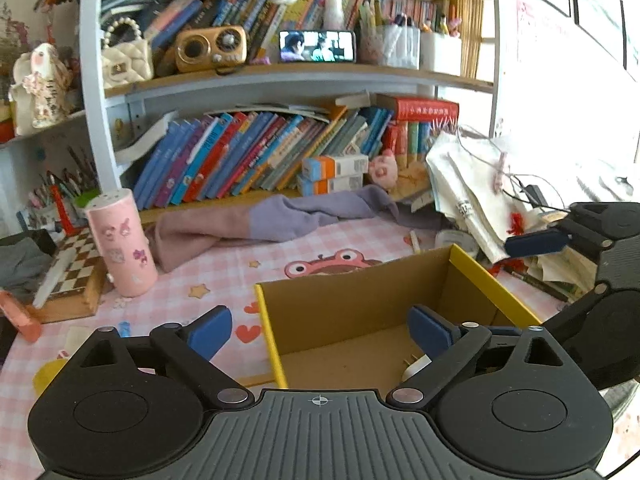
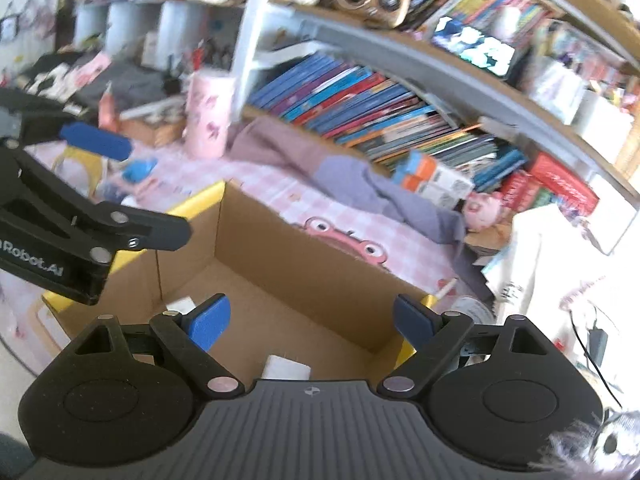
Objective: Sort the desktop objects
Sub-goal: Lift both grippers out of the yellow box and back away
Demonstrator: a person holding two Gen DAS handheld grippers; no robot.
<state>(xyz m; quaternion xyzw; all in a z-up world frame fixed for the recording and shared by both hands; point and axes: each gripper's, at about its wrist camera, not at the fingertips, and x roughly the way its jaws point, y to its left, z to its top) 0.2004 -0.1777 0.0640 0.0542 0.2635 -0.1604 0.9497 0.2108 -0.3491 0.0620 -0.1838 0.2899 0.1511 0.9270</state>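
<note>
An open cardboard box (image 1: 360, 300) with yellow rims sits on the pink checked desk mat. My left gripper (image 1: 320, 332) hovers over its near left corner, jaws wide apart with nothing between them. A white plug (image 1: 416, 364) lies on the box floor beside the right pad. My right gripper (image 2: 314, 324) hangs over the same box (image 2: 288, 280), open and empty, with a white item (image 2: 286, 368) below it on the floor. A second white piece (image 2: 180, 305) lies near the box's left wall. Each gripper shows in the other's view at the edge.
A pink cylinder (image 1: 122, 244) stands at the left by a chessboard (image 1: 76, 268). A purple and pink cloth (image 1: 260, 224) lies behind the box. Orange-white cartons (image 1: 334, 176), a pig plush (image 1: 384, 168) and a messy paper stack (image 1: 472, 200) crowd the right. Bookshelves rise behind.
</note>
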